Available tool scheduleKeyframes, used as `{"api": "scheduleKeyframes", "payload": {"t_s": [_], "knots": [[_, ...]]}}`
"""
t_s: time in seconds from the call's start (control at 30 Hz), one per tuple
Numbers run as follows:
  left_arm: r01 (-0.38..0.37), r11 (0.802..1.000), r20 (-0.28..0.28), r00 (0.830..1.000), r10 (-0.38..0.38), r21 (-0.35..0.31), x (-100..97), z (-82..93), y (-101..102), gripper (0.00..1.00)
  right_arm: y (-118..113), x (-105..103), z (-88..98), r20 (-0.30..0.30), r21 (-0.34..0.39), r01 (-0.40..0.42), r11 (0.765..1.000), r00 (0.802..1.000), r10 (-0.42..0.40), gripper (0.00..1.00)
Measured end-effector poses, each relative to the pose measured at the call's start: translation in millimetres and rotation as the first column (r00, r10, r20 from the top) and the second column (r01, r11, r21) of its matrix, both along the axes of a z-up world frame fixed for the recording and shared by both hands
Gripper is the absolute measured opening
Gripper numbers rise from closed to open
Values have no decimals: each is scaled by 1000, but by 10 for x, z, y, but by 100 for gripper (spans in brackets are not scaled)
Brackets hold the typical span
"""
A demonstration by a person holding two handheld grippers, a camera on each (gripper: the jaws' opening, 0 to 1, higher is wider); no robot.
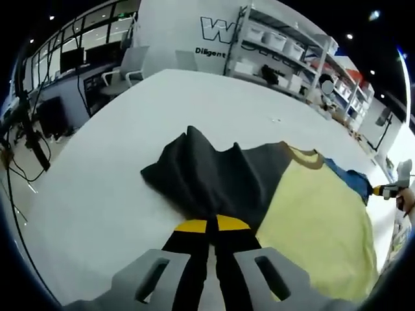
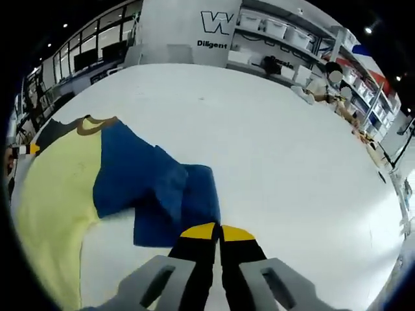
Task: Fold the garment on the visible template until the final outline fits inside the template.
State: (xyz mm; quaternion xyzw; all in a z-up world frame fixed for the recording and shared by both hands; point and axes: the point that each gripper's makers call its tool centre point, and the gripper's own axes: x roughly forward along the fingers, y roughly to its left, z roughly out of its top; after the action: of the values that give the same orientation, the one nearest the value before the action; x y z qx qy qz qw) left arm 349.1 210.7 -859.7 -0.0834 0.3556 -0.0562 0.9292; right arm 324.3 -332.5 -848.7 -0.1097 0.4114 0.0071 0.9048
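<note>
Here, left gripper point(image 1: 212, 228) fingers pinch the garment's point(image 1: 311, 214) dark sleeve point(image 1: 214, 172); right gripper point(image 2: 217, 233) fingers pinch its blue sleeve point(image 2: 172, 194). Garment: spread flat on the white desk point(image 2: 279, 162), yellow body between both sleeves. Light, limp, likely to sag; best held at hems.
</note>
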Motion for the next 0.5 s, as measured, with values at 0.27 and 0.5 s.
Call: {"api": "scheduleKeyframes", "payload": {"t_s": [0.27, 0.5], "knots": [[-20, 1000, 5, 1000, 20, 10, 14, 8, 96, 2, -234, 12, 36, -13, -58, 31, 998, 999, -32, 0], [-36, 999, 4, 999, 36, 21, -5, 14, 189, 2, -377, -30, 9, -17, -12, 121, 993, 993, -121, 0]]}}
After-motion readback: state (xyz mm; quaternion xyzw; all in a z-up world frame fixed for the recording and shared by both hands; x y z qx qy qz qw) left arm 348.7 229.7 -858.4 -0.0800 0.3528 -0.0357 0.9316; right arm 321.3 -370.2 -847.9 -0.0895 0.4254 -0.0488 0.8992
